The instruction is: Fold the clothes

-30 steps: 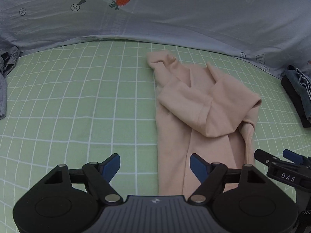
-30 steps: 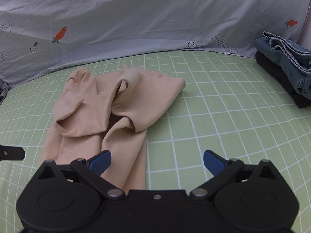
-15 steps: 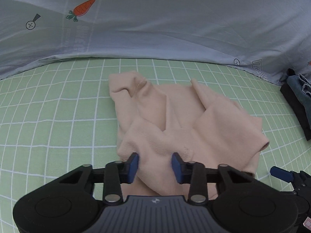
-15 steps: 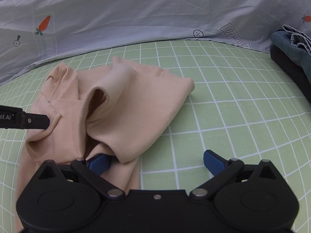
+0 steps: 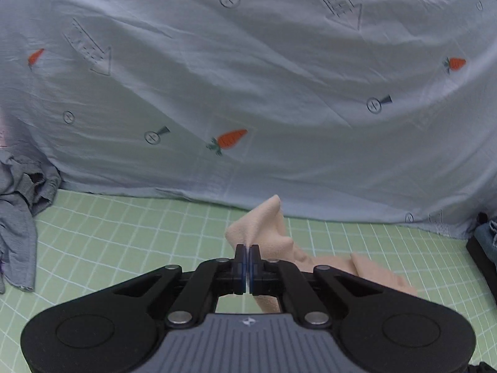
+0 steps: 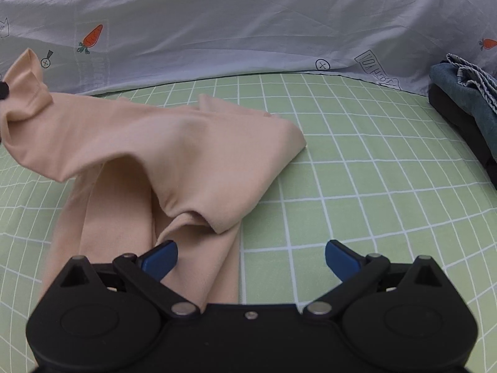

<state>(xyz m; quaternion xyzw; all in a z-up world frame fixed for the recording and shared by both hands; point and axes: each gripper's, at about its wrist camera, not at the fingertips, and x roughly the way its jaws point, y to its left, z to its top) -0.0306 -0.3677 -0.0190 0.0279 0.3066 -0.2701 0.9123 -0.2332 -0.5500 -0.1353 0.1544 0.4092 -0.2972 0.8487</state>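
A peach-coloured garment [image 6: 174, 155] lies on the green checked mat [image 6: 372, 186]. My left gripper [image 5: 248, 267] is shut on one edge of the garment [image 5: 267, 227] and holds that edge lifted above the mat. In the right wrist view the lifted corner [image 6: 25, 84] rises at the far left, with the tip of the left gripper [image 6: 3, 90] just at the frame edge. My right gripper [image 6: 250, 258] is open and empty, low over the garment's near edge, its left finger [image 6: 158, 259] above the cloth.
A pale blue sheet with carrot prints [image 5: 248, 93] hangs behind the mat. Folded dark and denim clothes [image 6: 466, 105] are stacked at the right edge. A crumpled grey garment [image 5: 21, 211] lies at the left.
My left gripper closed on the garment's edge and lifted it up and away from the mat. My right gripper stayed open and moved little.
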